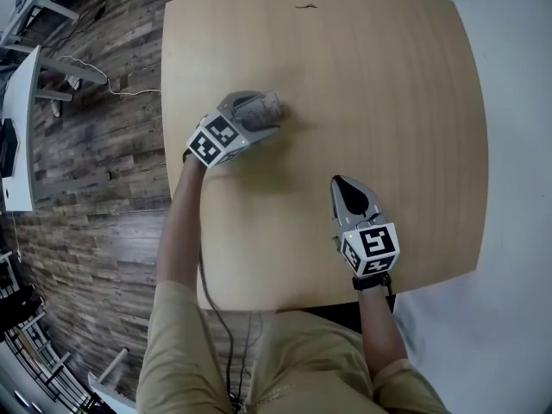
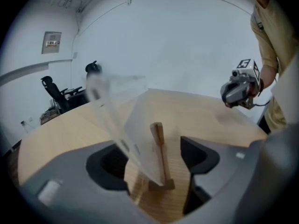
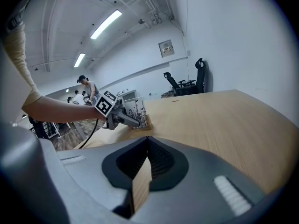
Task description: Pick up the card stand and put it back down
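Note:
The card stand (image 1: 269, 105) is a clear sheet with a printed card in a small wooden base, and it stands on the light wooden table (image 1: 388, 76) left of centre. My left gripper (image 1: 264, 116) is open around it. In the left gripper view the wooden base (image 2: 162, 184) rests on the table between the two dark fingers (image 2: 106, 164), with a gap on each side. From the right gripper view the stand (image 3: 138, 113) shows beside the left gripper (image 3: 119, 116). My right gripper (image 1: 340, 183) hovers near the table's front right, shut and empty.
A small dark mark (image 1: 305, 7) lies near the table's far edge. Left of the table is wood-plank floor with a cable (image 1: 95, 72) and furniture legs. Office chairs (image 3: 187, 84) stand by the far wall, and a person (image 3: 87, 88) stands in the background.

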Motion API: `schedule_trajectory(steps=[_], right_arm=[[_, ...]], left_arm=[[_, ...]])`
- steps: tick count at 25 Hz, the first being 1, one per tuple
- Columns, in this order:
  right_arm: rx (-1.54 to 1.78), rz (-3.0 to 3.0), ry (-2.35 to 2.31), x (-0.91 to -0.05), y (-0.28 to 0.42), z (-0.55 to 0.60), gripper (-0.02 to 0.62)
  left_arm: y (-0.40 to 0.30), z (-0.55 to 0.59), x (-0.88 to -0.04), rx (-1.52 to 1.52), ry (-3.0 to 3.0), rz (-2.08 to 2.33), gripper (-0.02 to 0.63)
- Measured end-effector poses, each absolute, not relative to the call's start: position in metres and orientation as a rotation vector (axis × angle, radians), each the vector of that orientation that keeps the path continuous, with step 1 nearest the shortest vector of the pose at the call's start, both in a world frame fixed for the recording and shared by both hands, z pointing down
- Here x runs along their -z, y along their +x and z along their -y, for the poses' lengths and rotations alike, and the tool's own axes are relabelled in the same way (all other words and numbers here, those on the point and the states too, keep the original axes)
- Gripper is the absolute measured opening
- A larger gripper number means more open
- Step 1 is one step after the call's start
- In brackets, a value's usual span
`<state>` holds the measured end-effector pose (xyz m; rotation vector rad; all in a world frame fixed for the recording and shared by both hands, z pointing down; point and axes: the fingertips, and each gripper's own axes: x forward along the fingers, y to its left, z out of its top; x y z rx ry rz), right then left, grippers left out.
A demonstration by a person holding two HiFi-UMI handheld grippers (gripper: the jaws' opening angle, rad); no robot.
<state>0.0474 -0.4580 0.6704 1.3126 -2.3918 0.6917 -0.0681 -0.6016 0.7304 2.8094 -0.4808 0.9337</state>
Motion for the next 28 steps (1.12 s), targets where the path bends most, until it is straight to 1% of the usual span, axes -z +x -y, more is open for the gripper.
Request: schedule_trajectory(steps=[3,8,13,15,19,25,28], right_arm=[[-0.701,2.399,1.330,-0.663,0.054,0.451,0.003],[-0.726,2.417,1.371,-0.646,0.071,0.434,0.003],[-0.728,2.456,1.375,-0.623,0.076,0.405,0.003],[-0.718,2.476,1.373,-0.611,0.078,0.391,0.003],[-0.697,2.512,1.386,-0.585,0.085,0.361,0.003],[-0.643,2.572,1.399,-0.549,0.100,0.309,0.003],[-0.612,2.602,1.402,-0.531,0.106,0.281,0.003]], left_arm=[[-0.083,0.597,-0.721,-0.936,2.765,0.598,0.364],[-0.107,0.578,-0.693,-0.844,2.683,0.837,0.365],[-0.120,0.533,-0.659,-0.734,2.612,1.029,0.362],[-0.115,0.509,-0.640,-0.681,2.606,1.089,0.342],[-0.098,0.459,-0.594,-0.554,2.620,1.199,0.271],[-0.052,0.383,-0.529,-0.371,2.631,1.314,0.180],[-0.031,0.344,-0.504,-0.302,2.628,1.355,0.147]])
